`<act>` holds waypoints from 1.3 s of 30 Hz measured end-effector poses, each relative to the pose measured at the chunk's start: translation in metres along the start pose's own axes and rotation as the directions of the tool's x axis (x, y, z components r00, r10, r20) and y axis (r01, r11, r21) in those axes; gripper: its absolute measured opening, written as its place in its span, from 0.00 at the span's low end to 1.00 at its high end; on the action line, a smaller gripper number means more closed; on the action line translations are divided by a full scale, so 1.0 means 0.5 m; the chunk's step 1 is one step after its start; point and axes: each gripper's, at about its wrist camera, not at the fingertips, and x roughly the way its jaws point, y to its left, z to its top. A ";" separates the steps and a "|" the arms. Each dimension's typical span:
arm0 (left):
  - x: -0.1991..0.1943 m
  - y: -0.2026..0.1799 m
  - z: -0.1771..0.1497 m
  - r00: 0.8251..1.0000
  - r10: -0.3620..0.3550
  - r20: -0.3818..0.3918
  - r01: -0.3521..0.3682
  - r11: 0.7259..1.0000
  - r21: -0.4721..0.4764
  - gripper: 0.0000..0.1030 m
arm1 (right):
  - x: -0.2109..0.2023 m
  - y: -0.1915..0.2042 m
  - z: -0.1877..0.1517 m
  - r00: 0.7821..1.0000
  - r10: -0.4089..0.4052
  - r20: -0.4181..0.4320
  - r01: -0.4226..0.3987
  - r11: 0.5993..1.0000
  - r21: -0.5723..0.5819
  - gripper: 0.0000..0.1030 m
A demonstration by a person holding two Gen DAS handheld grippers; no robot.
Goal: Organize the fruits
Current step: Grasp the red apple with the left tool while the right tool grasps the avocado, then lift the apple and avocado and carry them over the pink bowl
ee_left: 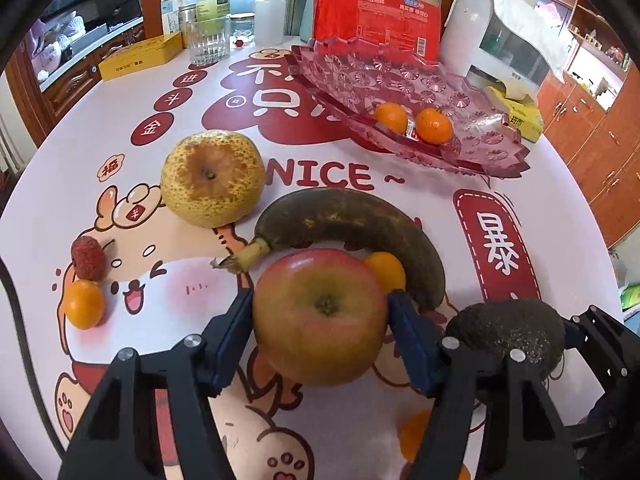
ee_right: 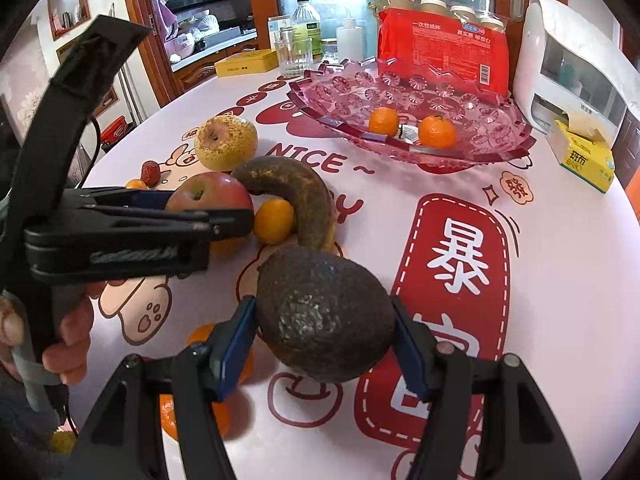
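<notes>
My left gripper [ee_left: 320, 320] is shut on a red apple [ee_left: 320, 316], its blue pads against both sides; it also shows in the right wrist view [ee_right: 210, 198]. My right gripper [ee_right: 326, 332] is shut on a dark avocado [ee_right: 324, 316], also seen in the left wrist view [ee_left: 508, 332]. A brown banana [ee_left: 360, 216], a yellow pear [ee_left: 212, 178], a lychee [ee_left: 88, 258] and small oranges [ee_left: 84, 304] lie on the table. The pink glass fruit tray [ee_left: 472, 120] holds two oranges [ee_left: 434, 126].
A red package of paper cups [ee_left: 376, 20], a white dispenser [ee_left: 496, 36], a yellow box [ee_left: 138, 56], a glass [ee_left: 208, 42] and bottles stand at the table's back. A yellow tissue box [ee_right: 584, 156] sits at the right. More oranges [ee_right: 200, 412] lie near me.
</notes>
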 end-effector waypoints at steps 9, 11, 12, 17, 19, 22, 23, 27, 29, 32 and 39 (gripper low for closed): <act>-0.079 0.007 0.012 0.998 -0.010 0.069 0.011 1.000 -0.006 0.63 | -0.044 -0.004 0.024 0.998 -0.007 0.061 0.006 1.000 0.015 0.62; -0.121 0.001 0.026 0.994 -0.017 0.107 0.016 1.000 0.010 0.63 | -0.066 -0.001 0.040 0.996 -0.018 0.086 0.017 1.000 0.010 0.62; -0.143 -0.004 0.036 0.992 -0.018 0.125 0.016 1.000 0.021 0.63 | -0.080 0.000 0.052 0.994 -0.025 0.103 0.024 1.000 0.006 0.62; -0.243 -0.025 0.110 0.984 -0.033 0.178 0.024 0.998 0.055 0.63 | -0.152 0.003 0.121 0.982 -0.067 0.176 0.071 0.997 -0.019 0.62; -0.273 -0.030 0.141 0.980 -0.039 0.196 0.028 0.998 0.058 0.63 | -0.186 -0.002 0.158 0.973 -0.091 0.214 0.097 0.995 -0.018 0.62; -0.327 -0.041 0.198 0.973 -0.043 0.228 0.028 0.997 0.070 0.63 | -0.238 -0.015 0.218 0.956 -0.115 0.269 0.122 0.992 -0.012 0.62; -0.341 -0.046 0.219 0.971 -0.044 0.237 0.026 0.997 0.078 0.63 | -0.251 -0.019 0.236 0.952 -0.125 0.281 0.133 0.991 -0.011 0.62; -0.387 -0.069 0.299 0.961 -0.019 0.277 -0.011 0.994 0.104 0.63 | -0.294 -0.048 0.334 0.933 -0.180 0.312 0.185 0.983 0.014 0.62; -0.394 -0.077 0.328 0.957 -0.008 0.290 -0.025 0.994 0.111 0.63 | -0.304 -0.070 0.378 0.928 -0.197 0.315 0.194 0.980 0.042 0.62; -0.383 -0.084 0.372 0.955 -0.013 0.295 -0.021 0.994 0.112 0.63 | -0.301 -0.099 0.427 0.923 -0.222 0.314 0.208 0.975 0.077 0.62; -0.222 -0.096 0.420 0.978 0.005 0.210 -0.032 0.991 0.128 0.63 | -0.182 -0.165 0.477 0.938 -0.261 0.228 0.236 0.963 0.133 0.62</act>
